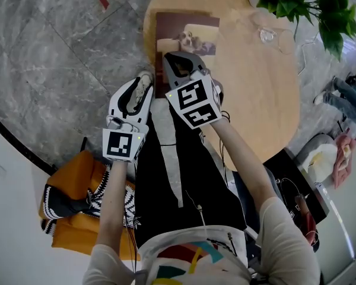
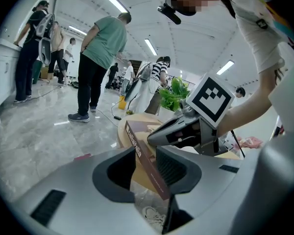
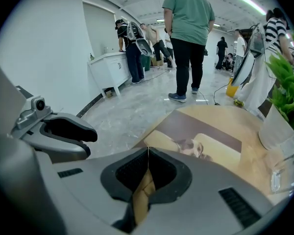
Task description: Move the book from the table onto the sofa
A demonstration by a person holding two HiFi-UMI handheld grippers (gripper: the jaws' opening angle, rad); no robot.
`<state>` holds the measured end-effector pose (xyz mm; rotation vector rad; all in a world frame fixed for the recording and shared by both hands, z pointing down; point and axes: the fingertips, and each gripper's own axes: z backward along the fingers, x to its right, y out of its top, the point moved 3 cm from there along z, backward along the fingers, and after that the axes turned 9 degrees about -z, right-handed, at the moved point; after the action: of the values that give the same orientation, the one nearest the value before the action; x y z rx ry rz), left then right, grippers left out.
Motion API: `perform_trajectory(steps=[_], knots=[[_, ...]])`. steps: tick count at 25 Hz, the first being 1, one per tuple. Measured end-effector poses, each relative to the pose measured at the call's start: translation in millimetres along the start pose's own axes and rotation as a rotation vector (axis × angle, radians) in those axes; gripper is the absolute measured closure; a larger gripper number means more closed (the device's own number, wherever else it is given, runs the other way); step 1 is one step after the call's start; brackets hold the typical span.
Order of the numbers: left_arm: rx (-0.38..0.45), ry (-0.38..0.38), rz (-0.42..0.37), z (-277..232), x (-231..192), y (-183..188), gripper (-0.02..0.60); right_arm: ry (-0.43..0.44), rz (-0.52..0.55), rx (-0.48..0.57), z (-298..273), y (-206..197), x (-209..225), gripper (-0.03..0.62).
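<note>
The book (image 1: 187, 31), brown-covered with a dog's picture, lies at the near left rim of the round wooden table (image 1: 255, 88), its near end over the edge. My right gripper (image 1: 179, 61) sits at that near edge, its jaws (image 3: 148, 155) closed to a thin line on the book (image 3: 206, 131). My left gripper (image 1: 143, 85) is just left of it, off the table. In the left gripper view its jaws (image 2: 144, 173) stand apart round the book's spine (image 2: 142, 153), with a gap on the left side. An orange sofa seat (image 1: 71, 218) is at lower left.
A potted plant (image 1: 302, 2) and a clear glass (image 1: 267, 35) stand at the table's far side. A black-and-white striped cloth (image 1: 62, 203) lies on the orange seat. Several people (image 2: 100, 58) stand on the marble floor beyond. A dark chair with things on it (image 1: 296, 189) is at right.
</note>
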<state>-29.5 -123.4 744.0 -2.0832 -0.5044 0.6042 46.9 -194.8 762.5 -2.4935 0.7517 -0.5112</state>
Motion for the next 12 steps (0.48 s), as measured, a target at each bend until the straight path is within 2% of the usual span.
perform_trajectory(steps=[4,7,9,12], knots=[[-0.013,-0.028,0.027,1,1,-4,0.468,0.024,0.015,0.001,-3,3,-11,0.580],[-0.043,-0.129,0.148,-3,6,-14,0.448,0.015,0.021,0.049,3,13,-12,0.579],[-0.065,-0.182,0.238,-6,8,-22,0.410,-0.001,0.008,0.098,11,23,-8,0.579],[-0.092,-0.199,0.357,-12,5,-35,0.293,0.003,-0.045,0.154,25,35,3,0.579]])
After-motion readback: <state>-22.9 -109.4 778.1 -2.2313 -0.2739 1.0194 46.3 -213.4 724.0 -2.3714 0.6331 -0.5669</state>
